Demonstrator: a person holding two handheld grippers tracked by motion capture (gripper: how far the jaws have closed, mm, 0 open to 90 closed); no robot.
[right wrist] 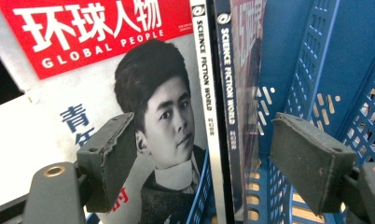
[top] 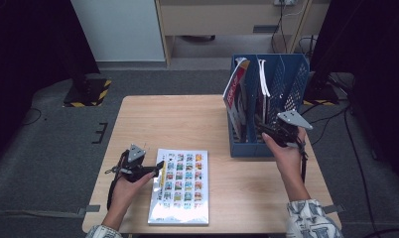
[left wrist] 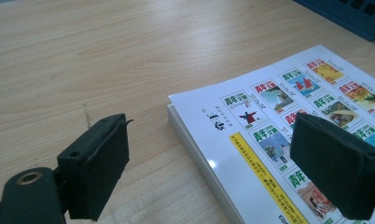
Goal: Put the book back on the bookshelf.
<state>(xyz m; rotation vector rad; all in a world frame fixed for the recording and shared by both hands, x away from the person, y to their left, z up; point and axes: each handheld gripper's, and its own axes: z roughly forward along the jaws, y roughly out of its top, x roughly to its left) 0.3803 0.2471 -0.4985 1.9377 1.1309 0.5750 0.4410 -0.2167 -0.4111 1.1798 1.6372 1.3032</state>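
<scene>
A white magazine with a grid of small cover pictures lies flat near the table's front edge. My left gripper is open at its left edge. In the left gripper view the magazine's corner lies between the spread jaws of that gripper, neither touching it. A blue magazine rack stands at the right. My right gripper is open at its front. Ahead of that gripper stand a red-headed Global People magazine and two Science Fiction World spines inside the rack.
The wooden table has bare room at the left and the middle. The rack's right compartments hold nothing that I can see. Off the table are a yellow-and-black striped stand base at the far left and cables at the right.
</scene>
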